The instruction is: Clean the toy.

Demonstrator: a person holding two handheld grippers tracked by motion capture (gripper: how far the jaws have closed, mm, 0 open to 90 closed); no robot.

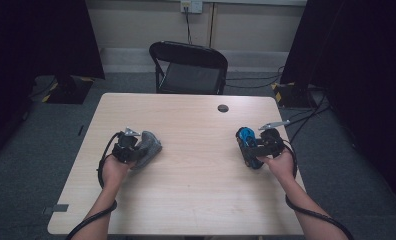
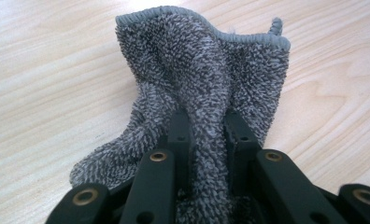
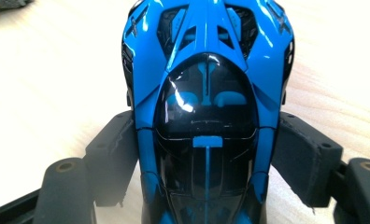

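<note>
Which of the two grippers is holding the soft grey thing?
The left gripper: it pinches the grey towel, while the right gripper clamps a blue toy car.

I am working in a recording lab or studio room. Centre of the frame: a pale wooden bench with a cable port, standing on grey carpet. Top centre: an empty black folding chair and a wall socket. Upper left and right: black curtains, hazard-taped stand bases and trailing floor cables.
</note>
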